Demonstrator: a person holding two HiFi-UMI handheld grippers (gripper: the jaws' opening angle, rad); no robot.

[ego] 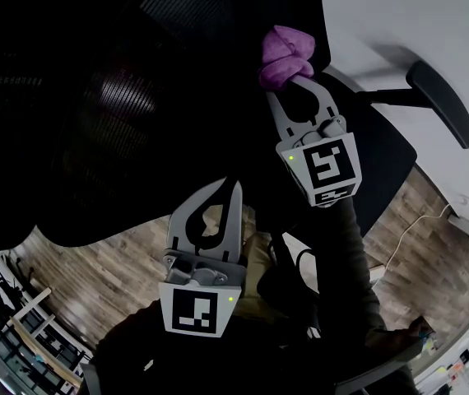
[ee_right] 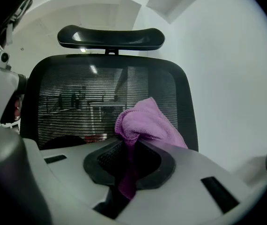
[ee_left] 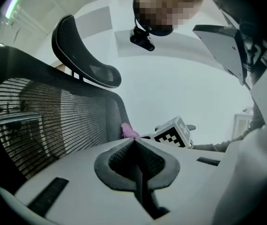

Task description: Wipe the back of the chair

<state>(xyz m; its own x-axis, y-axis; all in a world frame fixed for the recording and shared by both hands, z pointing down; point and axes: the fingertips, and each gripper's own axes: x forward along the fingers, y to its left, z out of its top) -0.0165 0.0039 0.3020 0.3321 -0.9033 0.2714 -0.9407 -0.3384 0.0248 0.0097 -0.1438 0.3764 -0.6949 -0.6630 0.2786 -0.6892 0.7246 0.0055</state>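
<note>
Head view | right gripper (ego: 297, 82) raised, jaws pinching cloth (ego: 284, 52) by chair back (ego: 95, 97) | left gripper (ego: 231, 188) lower, jaws together

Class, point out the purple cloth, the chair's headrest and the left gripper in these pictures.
purple cloth (ee_right: 143, 121): right gripper view, the bunched fold above the jaws.
headrest (ee_right: 111, 37): right gripper view, middle of its pad.
left gripper (ego: 232, 188): head view, where its shut jaws' tips meet.
</note>
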